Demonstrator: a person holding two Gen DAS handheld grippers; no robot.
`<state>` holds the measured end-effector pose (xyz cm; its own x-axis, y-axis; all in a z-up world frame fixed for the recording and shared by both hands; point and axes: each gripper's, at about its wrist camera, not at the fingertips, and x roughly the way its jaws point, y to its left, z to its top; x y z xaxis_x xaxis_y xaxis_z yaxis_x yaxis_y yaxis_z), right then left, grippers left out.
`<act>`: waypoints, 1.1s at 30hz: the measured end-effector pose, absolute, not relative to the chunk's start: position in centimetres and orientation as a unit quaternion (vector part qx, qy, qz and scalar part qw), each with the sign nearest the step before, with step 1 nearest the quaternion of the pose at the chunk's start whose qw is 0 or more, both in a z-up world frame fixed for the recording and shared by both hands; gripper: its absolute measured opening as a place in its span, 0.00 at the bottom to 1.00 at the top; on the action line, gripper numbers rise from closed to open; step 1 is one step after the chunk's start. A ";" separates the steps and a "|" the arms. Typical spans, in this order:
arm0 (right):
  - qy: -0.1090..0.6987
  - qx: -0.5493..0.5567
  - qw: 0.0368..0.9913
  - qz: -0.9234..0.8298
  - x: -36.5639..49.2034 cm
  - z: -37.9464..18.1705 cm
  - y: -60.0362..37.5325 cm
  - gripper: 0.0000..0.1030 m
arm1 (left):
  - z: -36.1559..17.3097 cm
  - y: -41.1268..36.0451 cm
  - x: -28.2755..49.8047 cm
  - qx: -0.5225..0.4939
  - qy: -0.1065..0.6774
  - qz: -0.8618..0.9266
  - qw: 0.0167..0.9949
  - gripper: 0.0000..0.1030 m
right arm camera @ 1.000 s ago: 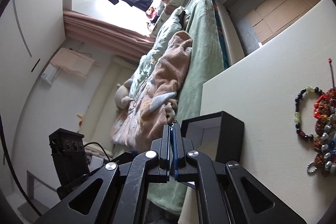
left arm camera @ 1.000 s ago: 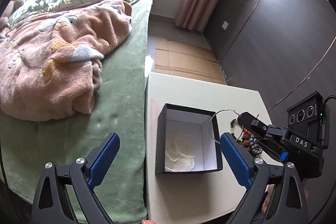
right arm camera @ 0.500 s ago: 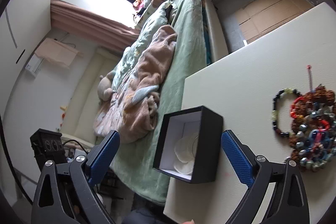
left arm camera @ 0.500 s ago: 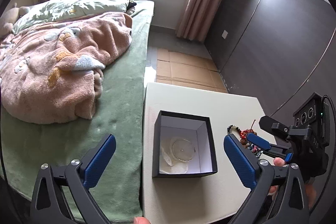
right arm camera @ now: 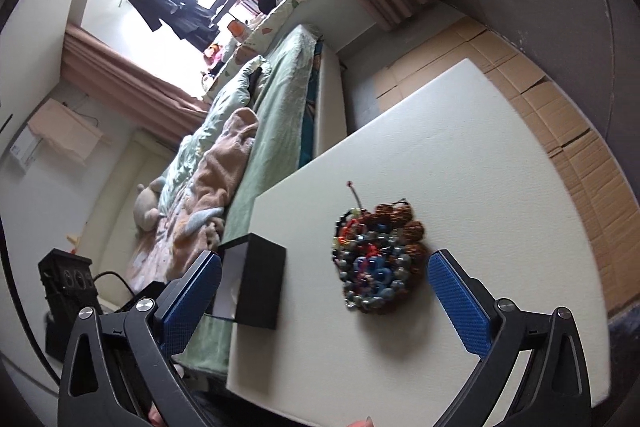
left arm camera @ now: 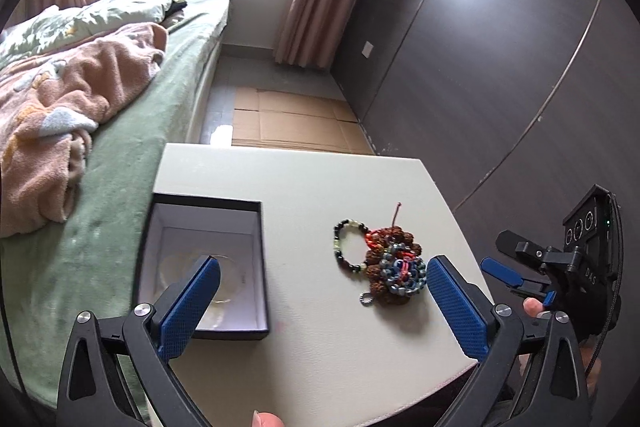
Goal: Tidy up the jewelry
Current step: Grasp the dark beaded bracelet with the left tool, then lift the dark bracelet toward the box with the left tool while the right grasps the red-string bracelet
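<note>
A black open box with a white lining stands at the left of the white table; a clear hoop lies inside it. A pile of bead bracelets lies on the table to its right, with a black-and-green bead bracelet at its left edge. My left gripper is open and empty above the table's front. My right gripper is open and empty, with the bracelet pile just ahead between its fingers. The box also shows in the right wrist view. The right gripper shows in the left wrist view.
A bed with a green sheet and a pink blanket adjoins the table's left side. Flattened cardboard covers the floor beyond the table. A dark wardrobe wall stands to the right.
The right gripper was shut holding a thin hoop over the box; it opened, the hoop now lies in the box, and it moved right to the bracelet pile. The left gripper's view shifted right.
</note>
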<state>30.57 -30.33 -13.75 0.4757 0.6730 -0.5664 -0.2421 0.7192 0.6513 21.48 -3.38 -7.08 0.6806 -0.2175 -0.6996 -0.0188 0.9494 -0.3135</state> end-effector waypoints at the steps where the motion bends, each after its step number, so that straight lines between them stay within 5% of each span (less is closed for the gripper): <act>1: 0.430 0.250 0.826 0.266 30.5 -13.8 -31.3 1.00 | -7.3 -4.2 21.8 -0.143 0.402 -0.057 0.903 1.00; 8: 0.432 0.254 0.841 0.206 30.4 -13.3 -35.3 0.98 | -8.5 -9.3 23.8 -0.116 0.425 -0.081 0.894 0.98; 13: 0.456 0.256 0.831 0.189 30.9 -14.0 -35.8 0.69 | -10.6 -11.0 25.5 -0.103 0.453 -0.087 0.881 0.59; 18: 0.478 0.269 0.818 0.176 31.7 -15.1 -36.1 0.65 | -13.4 -11.3 27.6 -0.117 0.490 -0.082 0.860 0.31; 25: 0.479 0.280 0.813 0.178 32.5 -15.1 -36.3 0.65 | -15.4 -12.2 29.3 -0.111 0.504 -0.076 0.853 0.30; 28: 0.483 0.283 0.810 0.177 32.8 -15.1 -36.0 0.65 | -15.9 -12.1 29.6 -0.101 0.505 -0.053 0.856 0.10; 33: 0.500 0.278 0.800 0.180 33.3 -15.9 -34.9 0.65 | -14.4 -11.4 28.9 -0.115 0.486 -0.061 0.864 0.09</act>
<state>33.35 -34.89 -15.94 0.4352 0.5662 -0.6999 -0.0098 0.7804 0.6252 28.94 -11.39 -14.35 0.5194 -0.2174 -0.8264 -0.0054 0.9662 -0.2576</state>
